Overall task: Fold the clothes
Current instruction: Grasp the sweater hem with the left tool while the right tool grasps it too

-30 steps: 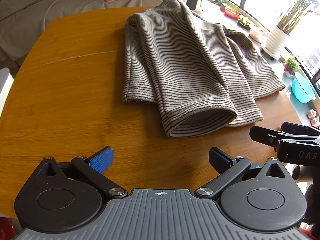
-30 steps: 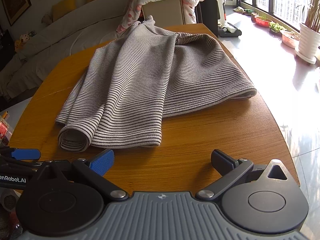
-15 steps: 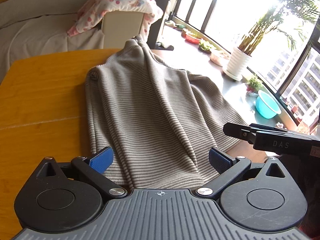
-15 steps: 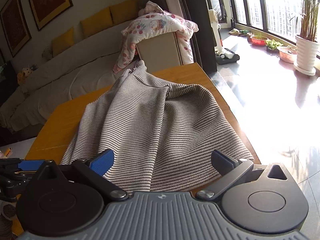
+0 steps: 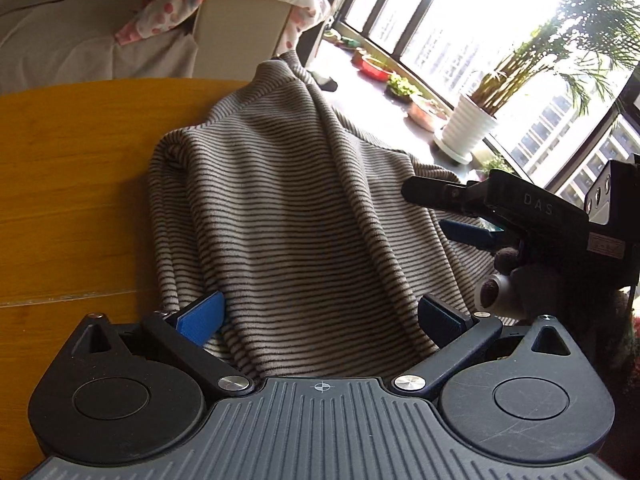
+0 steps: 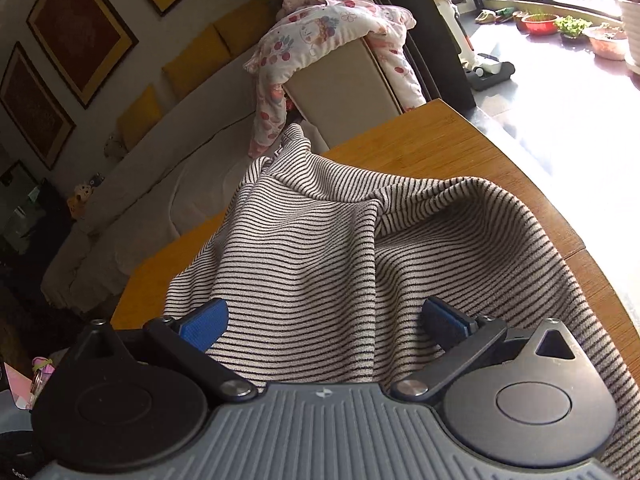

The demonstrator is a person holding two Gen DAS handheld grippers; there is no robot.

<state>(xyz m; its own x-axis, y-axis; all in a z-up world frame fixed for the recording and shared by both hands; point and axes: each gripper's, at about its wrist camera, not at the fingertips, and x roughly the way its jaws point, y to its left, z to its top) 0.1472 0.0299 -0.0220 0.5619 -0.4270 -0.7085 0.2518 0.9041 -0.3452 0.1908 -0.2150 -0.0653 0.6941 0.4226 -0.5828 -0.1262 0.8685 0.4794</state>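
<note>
A grey striped sweater (image 5: 288, 216) lies folded lengthwise on the orange wooden table (image 5: 72, 184); it also shows in the right wrist view (image 6: 320, 256). My left gripper (image 5: 320, 316) is open, low over the sweater's near end, with cloth between its blue pads. My right gripper (image 6: 324, 318) is open too, its fingers straddling the sweater's near end; it also shows in the left wrist view (image 5: 448, 210), to the right above the cloth.
A beige chair with a flowered blanket (image 6: 332, 52) stands behind the table's far edge. A sofa (image 6: 168, 128) runs along the wall. Potted plants (image 5: 468, 132) line the window at right. The table edge (image 6: 560, 216) drops off at right.
Both grippers have moved forward and down from in front of the sweater onto its near end. Both stayed open.
</note>
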